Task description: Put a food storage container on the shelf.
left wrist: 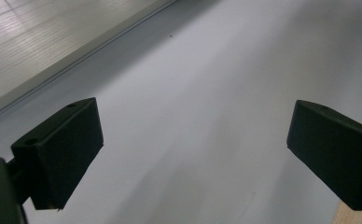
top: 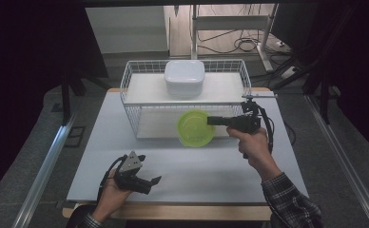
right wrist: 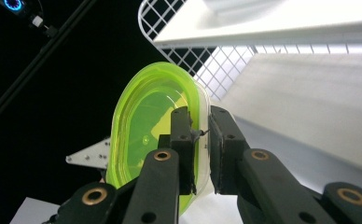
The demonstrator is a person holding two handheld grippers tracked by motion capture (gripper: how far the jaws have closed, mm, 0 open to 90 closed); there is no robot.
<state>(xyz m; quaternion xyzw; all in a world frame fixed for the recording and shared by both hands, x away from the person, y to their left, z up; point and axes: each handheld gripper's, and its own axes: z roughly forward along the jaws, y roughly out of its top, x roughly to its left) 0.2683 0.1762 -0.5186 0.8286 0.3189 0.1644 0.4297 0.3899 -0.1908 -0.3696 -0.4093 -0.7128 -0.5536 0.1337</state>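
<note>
Bowl [top: 195, 128], green and see-through, is held in front of the rack [top: 130, 88] at its lower shelf, pinched by the rim in the right gripper [right wrist: 200, 135], whose jaws are clenched on the wall. It looks tipped on edge, probably so it can pass the rack's open front, though whether it is going in or coming out I cannot tell. Left gripper [top: 150, 183] rests low over the table [top: 211, 180], well in front of the rack, jaws spread wide and grasping nothing, likely kept clear. One green bowl, one white tub [top: 184, 77] on the rack's top shelf, one rack, two grippers
</note>
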